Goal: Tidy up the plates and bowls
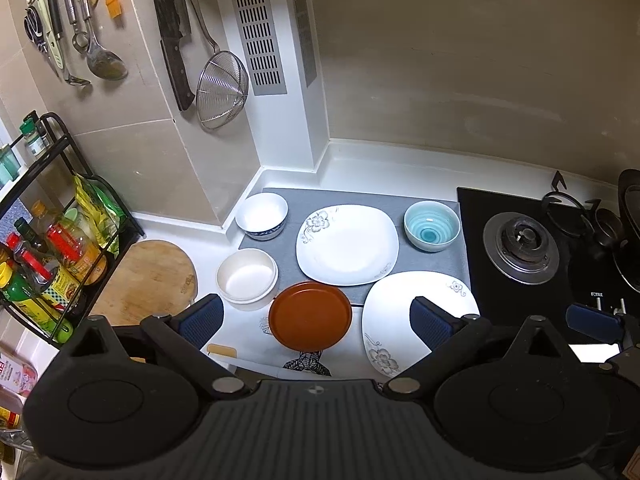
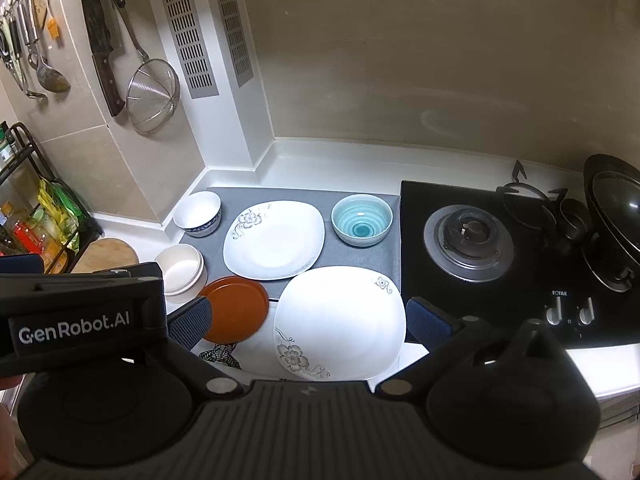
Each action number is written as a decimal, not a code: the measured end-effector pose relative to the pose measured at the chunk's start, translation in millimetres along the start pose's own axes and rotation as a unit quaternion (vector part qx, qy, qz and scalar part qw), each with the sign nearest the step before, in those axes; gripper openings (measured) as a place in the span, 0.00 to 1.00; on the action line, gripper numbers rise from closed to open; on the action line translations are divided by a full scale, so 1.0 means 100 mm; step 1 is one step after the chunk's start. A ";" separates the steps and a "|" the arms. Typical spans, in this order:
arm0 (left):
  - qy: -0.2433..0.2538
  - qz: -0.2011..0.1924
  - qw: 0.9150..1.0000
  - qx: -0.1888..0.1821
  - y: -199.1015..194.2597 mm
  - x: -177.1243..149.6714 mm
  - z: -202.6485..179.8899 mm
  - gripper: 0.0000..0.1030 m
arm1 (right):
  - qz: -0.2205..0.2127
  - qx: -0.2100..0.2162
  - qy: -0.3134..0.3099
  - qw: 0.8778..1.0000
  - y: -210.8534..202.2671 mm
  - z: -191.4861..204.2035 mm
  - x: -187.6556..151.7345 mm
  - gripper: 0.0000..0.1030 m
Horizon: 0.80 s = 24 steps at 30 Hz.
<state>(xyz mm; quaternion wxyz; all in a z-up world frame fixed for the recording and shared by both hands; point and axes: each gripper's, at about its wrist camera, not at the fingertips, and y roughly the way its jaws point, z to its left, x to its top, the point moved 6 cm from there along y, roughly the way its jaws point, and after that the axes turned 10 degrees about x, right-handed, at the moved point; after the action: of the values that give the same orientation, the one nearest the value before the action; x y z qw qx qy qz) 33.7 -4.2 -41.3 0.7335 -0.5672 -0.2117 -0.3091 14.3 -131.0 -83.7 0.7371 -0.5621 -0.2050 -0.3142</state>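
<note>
On the white bench (image 1: 208, 264), next to the black gas stove (image 1: 520, 248), a grey mat (image 1: 400, 276) is lying with dishes on it. A white square plate with grey flowers (image 1: 347, 245) is sitting in the middle of the mat, between a white bowl with a blue pattern (image 1: 262, 216) and a round light blue bowl (image 1: 432, 220). A second white flowered plate (image 2: 340, 320) is resting nearer, partly on the mat. A round brown plate (image 1: 310, 317) is lying just beside it, and a cream round bowl (image 1: 247, 276) is standing near that. The left gripper (image 1: 316, 320) is hanging over the brown plate with its fingers wide apart, holding nothing. The right gripper (image 2: 308, 320) is hanging over the nearer white plate, its fingers also spread and holding nothing.
</note>
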 end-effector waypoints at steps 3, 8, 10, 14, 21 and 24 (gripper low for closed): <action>0.001 0.001 1.000 -0.001 0.01 0.00 0.01 0.97 | 0.003 -0.001 0.001 1.000 0.02 0.00 0.00 1.00; 0.002 0.003 1.000 -0.002 0.02 -0.01 0.01 0.97 | 0.007 -0.002 0.002 1.000 0.04 0.00 0.00 1.00; 0.002 0.005 1.000 -0.003 0.03 -0.01 0.01 0.97 | 0.008 -0.001 0.003 1.000 0.04 -0.01 -0.01 1.00; 0.003 0.006 1.000 -0.003 0.03 -0.02 0.00 0.97 | 0.009 -0.002 0.005 1.000 0.04 -0.01 -0.02 1.00; 0.006 0.005 1.000 -0.005 0.02 -0.03 -0.02 0.97 | 0.007 0.000 0.008 1.000 0.02 -0.06 -0.07 1.00; 0.006 0.007 1.000 -0.006 0.02 -0.05 -0.04 0.97 | 0.009 -0.002 0.008 1.000 0.01 -0.07 -0.09 1.00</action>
<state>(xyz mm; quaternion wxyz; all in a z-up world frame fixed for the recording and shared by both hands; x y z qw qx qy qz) 31.4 -7.0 -46.9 0.7337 -0.5710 -0.2009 -0.3087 8.7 -135.1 -92.4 0.7404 -0.5628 -0.1935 -0.3124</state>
